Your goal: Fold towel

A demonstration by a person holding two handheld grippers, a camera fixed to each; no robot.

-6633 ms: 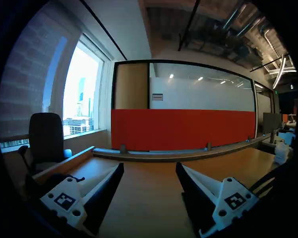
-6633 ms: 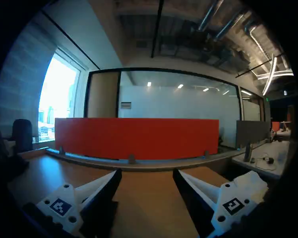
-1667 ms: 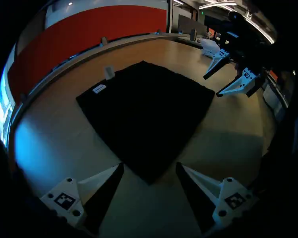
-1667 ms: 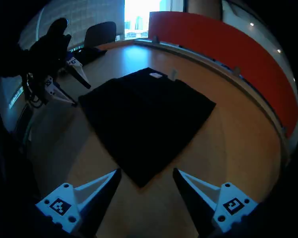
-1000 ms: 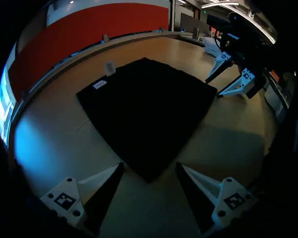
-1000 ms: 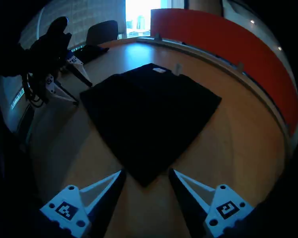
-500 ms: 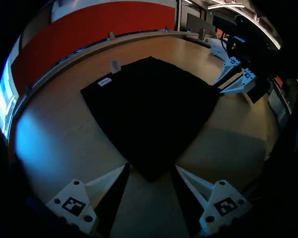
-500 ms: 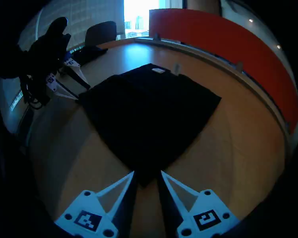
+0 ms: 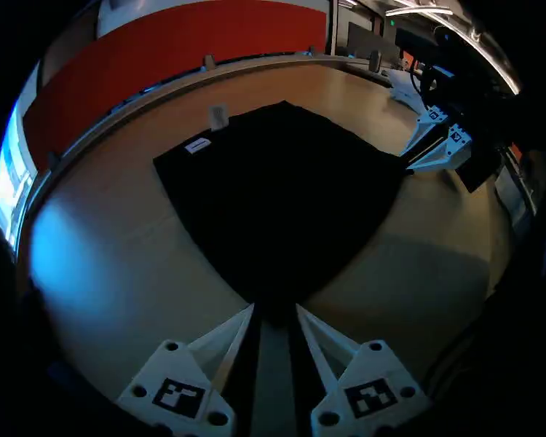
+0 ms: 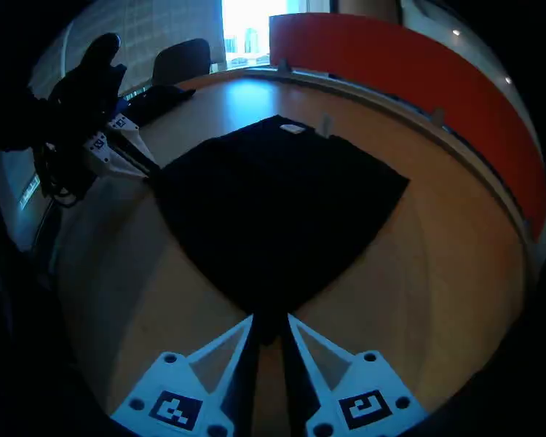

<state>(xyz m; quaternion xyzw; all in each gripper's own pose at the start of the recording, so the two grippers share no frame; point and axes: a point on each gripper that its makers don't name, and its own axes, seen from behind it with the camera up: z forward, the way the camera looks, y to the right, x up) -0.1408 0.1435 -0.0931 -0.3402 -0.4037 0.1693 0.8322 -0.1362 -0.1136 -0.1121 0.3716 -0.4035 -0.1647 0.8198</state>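
Note:
A black towel [image 9: 287, 189] lies spread flat on the wooden table [image 9: 113, 240]. In the left gripper view, my left gripper [image 9: 274, 315] is shut on the towel's nearest corner. Across the cloth, my right gripper [image 9: 406, 162] pinches the corner at the right. In the right gripper view, the towel [image 10: 280, 211] points one corner at me, and my right gripper [image 10: 271, 324] is shut on it. The left gripper [image 10: 151, 173], held by a dark-sleeved hand, grips the corner at the left. A white label [image 9: 198, 145] sits near the towel's far edge.
A small white upright piece [image 9: 218, 115] stands on the table just past the towel's far edge. A red partition [image 9: 164, 51] runs along the table's back edge. An office chair [image 10: 182, 62] stands by the bright window. White items lie at the far right [image 9: 404, 80].
Both grippers have come down from facing the room to the towel. In the last second each closed its fingers on the towel corner in front of it.

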